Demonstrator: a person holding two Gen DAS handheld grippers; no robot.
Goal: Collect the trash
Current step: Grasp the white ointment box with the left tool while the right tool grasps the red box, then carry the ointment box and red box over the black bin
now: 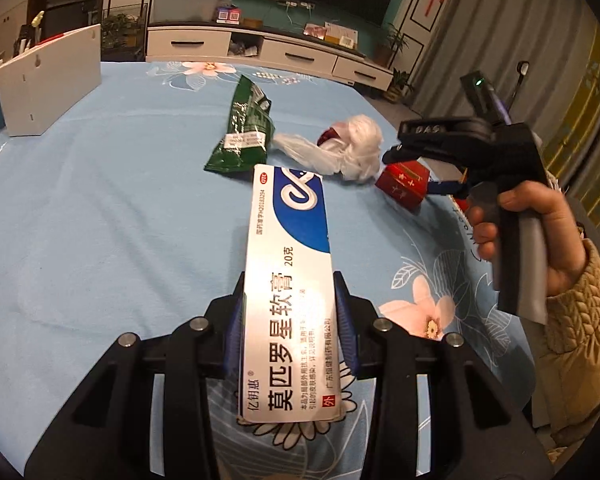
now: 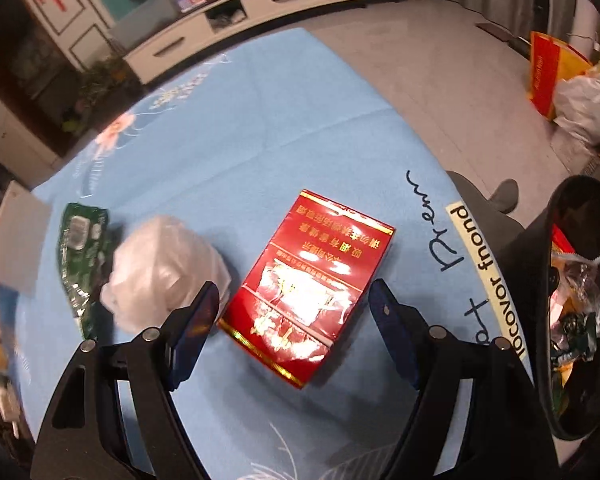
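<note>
My left gripper is shut on a long white and blue ointment box, held lengthwise above the blue tablecloth. A red cigarette box lies flat on the cloth, and my right gripper hovers open over it, its blue pads well clear of both sides. The left wrist view shows the right gripper, held by a hand, above the same red box. A crumpled white plastic bag and a green wrapper lie to its left.
A black bin holding wrappers stands off the table's right edge. A white board stand sits at the table's far left. The green wrapper and white bag lie beyond the held box. A white TV cabinet lines the back wall.
</note>
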